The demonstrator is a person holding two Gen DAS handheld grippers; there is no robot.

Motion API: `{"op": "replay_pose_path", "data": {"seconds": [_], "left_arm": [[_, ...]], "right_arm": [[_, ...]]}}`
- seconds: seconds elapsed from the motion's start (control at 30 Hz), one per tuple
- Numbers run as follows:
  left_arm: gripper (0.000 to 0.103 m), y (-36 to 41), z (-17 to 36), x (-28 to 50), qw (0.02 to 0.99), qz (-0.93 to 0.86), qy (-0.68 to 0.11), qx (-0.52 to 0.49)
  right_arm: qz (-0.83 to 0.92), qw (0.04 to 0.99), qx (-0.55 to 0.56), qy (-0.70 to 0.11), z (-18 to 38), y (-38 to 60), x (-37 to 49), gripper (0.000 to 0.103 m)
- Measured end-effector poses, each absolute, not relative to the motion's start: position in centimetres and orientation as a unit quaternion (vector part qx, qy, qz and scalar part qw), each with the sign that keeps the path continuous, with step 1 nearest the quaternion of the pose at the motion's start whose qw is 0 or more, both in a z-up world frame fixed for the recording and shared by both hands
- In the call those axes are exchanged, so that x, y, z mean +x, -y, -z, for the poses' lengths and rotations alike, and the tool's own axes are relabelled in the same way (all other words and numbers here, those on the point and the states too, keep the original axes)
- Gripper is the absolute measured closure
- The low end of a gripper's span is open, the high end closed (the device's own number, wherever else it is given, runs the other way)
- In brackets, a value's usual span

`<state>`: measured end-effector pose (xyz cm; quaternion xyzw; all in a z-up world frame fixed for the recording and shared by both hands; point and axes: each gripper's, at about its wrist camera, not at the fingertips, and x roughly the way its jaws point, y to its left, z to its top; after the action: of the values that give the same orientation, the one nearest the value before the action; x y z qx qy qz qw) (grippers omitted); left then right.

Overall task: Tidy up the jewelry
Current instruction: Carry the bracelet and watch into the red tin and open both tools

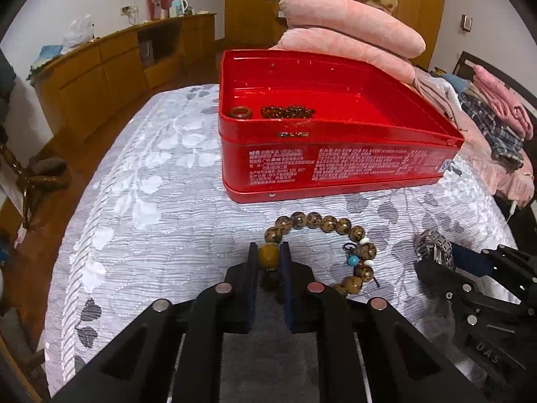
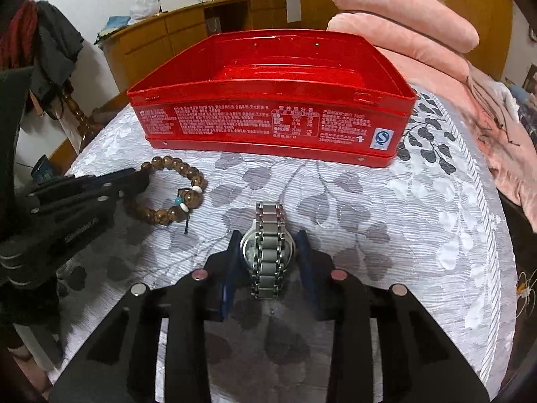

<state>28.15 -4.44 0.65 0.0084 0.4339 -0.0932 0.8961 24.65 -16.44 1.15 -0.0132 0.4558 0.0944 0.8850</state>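
A brown wooden-bead bracelet (image 1: 329,223) lies on the grey leaf-patterned bedspread, in front of an open red tin (image 1: 335,164). My left gripper (image 1: 268,247) is shut on the bracelet's big amber bead (image 1: 268,258). To its right a silver metal-link watch (image 2: 268,252) lies on the spread. My right gripper (image 2: 268,235) straddles the watch case and both pads press on its sides. In the tin's near left corner lie a brown ring (image 1: 240,112) and a string of dark beads (image 1: 288,111). From the right wrist view, the bracelet (image 2: 188,171) and the left gripper (image 2: 134,174) show at the left.
Folded pink blankets (image 1: 352,23) are stacked behind the tin (image 2: 235,121). Folded clothes (image 1: 496,114) lie at the far right. The bedspread (image 1: 151,201) ends at the bed's left edge, above a wooden floor. A long wooden cabinet (image 1: 110,67) stands along the far wall.
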Motion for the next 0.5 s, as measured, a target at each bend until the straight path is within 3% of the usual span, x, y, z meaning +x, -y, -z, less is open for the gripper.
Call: {"op": "replay_pose_path", "data": {"seconds": [0.5], "left_arm": [[0.091, 4.5, -5.6, 26.3, 0.919, 0.115, -0.377, -0.003]], "right_arm": [[-0.102, 0.906, -0.027, -0.410, -6.5, 16.9, 23.5, 0.072]]}}
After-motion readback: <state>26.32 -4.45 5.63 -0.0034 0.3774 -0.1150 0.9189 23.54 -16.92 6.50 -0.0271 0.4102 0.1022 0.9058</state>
